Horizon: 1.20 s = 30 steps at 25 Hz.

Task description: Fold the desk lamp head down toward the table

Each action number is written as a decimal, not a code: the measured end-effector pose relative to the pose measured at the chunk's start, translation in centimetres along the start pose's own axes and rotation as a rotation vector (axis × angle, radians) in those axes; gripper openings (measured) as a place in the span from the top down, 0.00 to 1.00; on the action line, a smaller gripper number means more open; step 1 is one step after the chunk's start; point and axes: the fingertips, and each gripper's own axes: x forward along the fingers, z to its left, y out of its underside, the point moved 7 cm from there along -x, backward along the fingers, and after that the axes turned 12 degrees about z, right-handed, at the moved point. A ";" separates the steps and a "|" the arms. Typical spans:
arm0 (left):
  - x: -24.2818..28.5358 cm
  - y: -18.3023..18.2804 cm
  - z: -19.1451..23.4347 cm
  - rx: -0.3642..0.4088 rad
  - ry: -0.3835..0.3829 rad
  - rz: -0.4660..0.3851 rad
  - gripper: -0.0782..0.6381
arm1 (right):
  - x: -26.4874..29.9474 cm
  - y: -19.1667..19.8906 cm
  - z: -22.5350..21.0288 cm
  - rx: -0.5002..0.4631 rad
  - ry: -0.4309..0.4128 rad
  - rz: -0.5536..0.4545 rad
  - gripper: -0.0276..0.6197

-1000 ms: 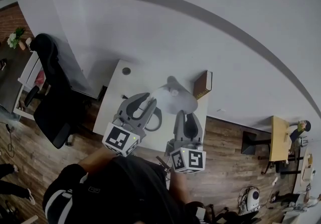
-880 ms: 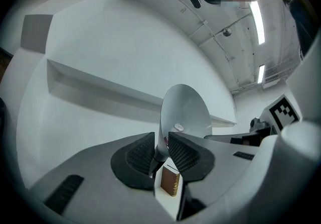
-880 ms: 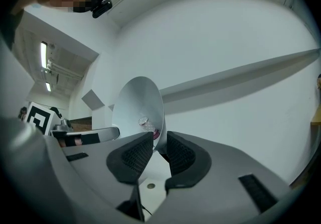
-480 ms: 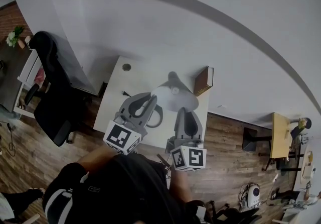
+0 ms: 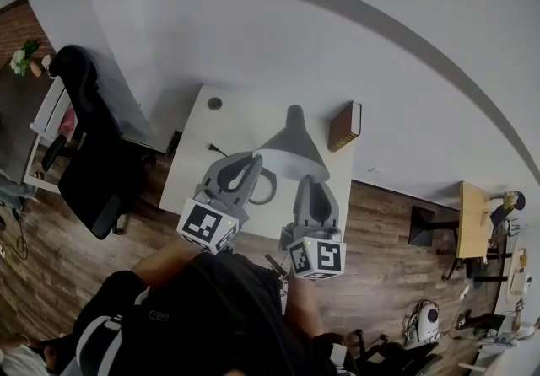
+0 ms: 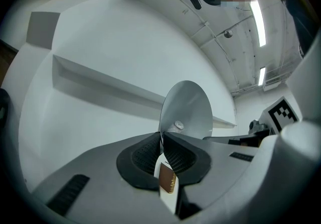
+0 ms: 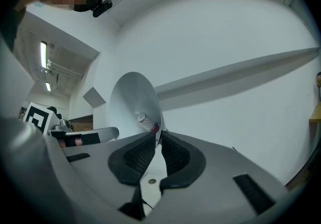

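Note:
The desk lamp's grey cone shade point(image 5: 291, 151) stands over the white desk point(image 5: 207, 142), its narrow top toward the wall. My left gripper point(image 5: 255, 166) holds the shade's rim on the left. My right gripper point(image 5: 310, 185) holds the rim at the near side. In the left gripper view the shade point(image 6: 190, 105) opens toward me with the bulb point(image 6: 176, 126) inside, and the left gripper point(image 6: 161, 140) pinches its thin edge. The right gripper point(image 7: 159, 135) likewise nips the shade point(image 7: 131, 100) beside the bulb point(image 7: 143, 119). Both pairs of jaws have just been closing on the rim.
A brown book point(image 5: 343, 125) stands at the desk's far right edge. A round cable hole point(image 5: 214, 103) lies at the far left corner. A black office chair point(image 5: 84, 147) stands left of the desk, and a small wooden table point(image 5: 472, 227) stands to the right on the wood floor.
Both grippers' jaws have closed onto the shade's rim. The shade now shows more of its cone side, with its narrow top pointing further toward the wall.

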 end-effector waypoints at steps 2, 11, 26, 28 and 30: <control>-0.1 0.5 -0.1 0.002 0.003 -0.004 0.83 | -0.2 0.4 0.0 0.001 0.003 0.001 0.88; -0.7 2.0 0.2 -0.011 0.027 0.018 0.84 | -0.3 2.1 0.2 0.008 0.006 0.006 0.89; -1.1 7.3 0.6 0.029 0.026 0.085 0.85 | 0.0 7.3 -0.4 0.002 0.027 0.049 0.92; -1.0 7.8 0.7 0.044 0.021 0.074 0.85 | 0.2 7.8 -0.5 -0.005 0.030 0.044 0.92; -0.8 8.3 0.7 0.050 0.014 0.056 0.85 | 0.3 8.4 -0.6 -0.012 0.038 0.045 0.92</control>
